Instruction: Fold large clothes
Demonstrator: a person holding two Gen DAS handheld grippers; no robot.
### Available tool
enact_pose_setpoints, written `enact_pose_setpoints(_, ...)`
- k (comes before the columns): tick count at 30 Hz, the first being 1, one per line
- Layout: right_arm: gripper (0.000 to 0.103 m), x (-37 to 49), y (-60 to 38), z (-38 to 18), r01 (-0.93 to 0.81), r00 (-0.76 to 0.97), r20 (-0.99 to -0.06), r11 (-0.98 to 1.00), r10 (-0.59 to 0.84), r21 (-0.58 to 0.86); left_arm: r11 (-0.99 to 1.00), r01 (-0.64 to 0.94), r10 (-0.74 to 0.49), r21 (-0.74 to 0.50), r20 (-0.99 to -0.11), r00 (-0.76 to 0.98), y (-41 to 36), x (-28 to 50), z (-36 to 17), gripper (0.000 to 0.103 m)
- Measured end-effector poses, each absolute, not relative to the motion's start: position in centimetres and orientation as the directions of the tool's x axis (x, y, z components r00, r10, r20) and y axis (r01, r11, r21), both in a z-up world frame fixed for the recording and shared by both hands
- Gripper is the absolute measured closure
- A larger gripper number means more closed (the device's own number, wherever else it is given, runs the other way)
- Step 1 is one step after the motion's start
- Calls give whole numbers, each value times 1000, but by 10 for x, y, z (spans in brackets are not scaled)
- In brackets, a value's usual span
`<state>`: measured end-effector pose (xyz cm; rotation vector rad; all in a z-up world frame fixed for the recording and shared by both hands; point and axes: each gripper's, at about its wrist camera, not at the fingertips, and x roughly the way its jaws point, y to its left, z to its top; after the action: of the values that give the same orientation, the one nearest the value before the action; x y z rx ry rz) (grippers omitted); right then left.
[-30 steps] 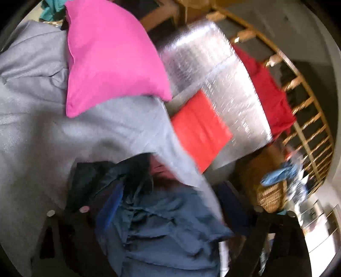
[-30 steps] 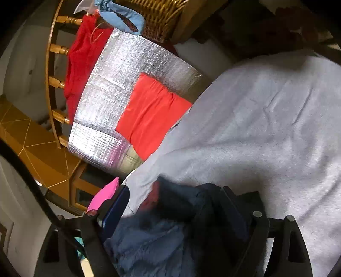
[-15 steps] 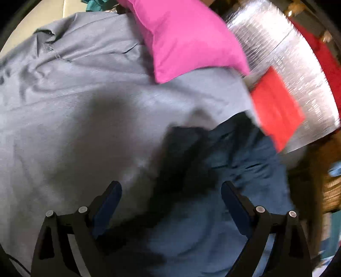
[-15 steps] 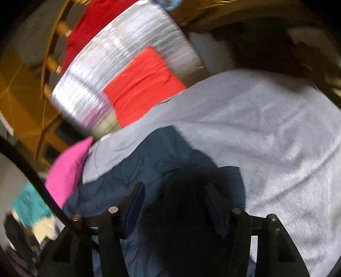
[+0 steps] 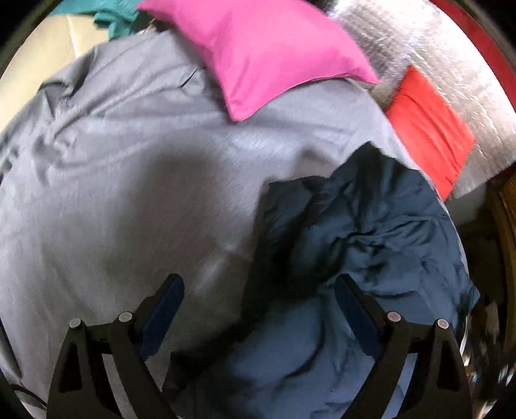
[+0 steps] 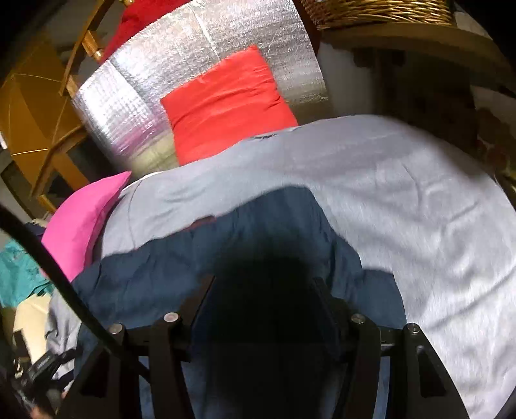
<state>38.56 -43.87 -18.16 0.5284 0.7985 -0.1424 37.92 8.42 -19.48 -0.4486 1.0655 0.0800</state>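
Observation:
A crumpled navy garment (image 5: pixel 371 241) lies on the grey bed sheet (image 5: pixel 129 177), toward the right of the left wrist view. My left gripper (image 5: pixel 258 283) hangs open above the garment's left edge, with one finger over bare sheet and the other over navy cloth. In the right wrist view the same navy garment (image 6: pixel 274 219) runs up between the fingers of my right gripper (image 6: pixel 264 287). Its jaws stand half closed, pressed on a dark, shadowed bunch of the fabric. The grey sheet (image 6: pixel 403 193) spreads out to the right.
A pink pillow (image 5: pixel 267 48) lies at the head of the bed beside a red cushion (image 5: pixel 429 129) on a silver foil mat (image 5: pixel 403 32). Teal cloth (image 5: pixel 109 16) sits beyond the pillow. A wicker basket (image 6: pixel 371 13) and a wooden rail (image 6: pixel 80 42) stand behind the bed.
The left view has tipped down from the cushions onto the sheet and garment. The right jaws have narrowed onto the navy cloth, and that gripper has swung sideways with it.

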Motion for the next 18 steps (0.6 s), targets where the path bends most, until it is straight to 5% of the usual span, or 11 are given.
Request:
enact_pose_setpoints(5,43,443,-454,-234,434,519,-853,841,61,324,938,-203,-148,-283,-852,503,80,380,-182,9)
enact_pose_setpoints(10,42,437,-426,-203,416,559,-828,879,-44,234,938,-235,-117,-253,-874,472,92,378,-184,9)
enact_pose_setpoints(18,42,453,-289,-144,35,631,-729,929,265,368,941,-263,-68,-215,-877,475,116,366,-181,9)
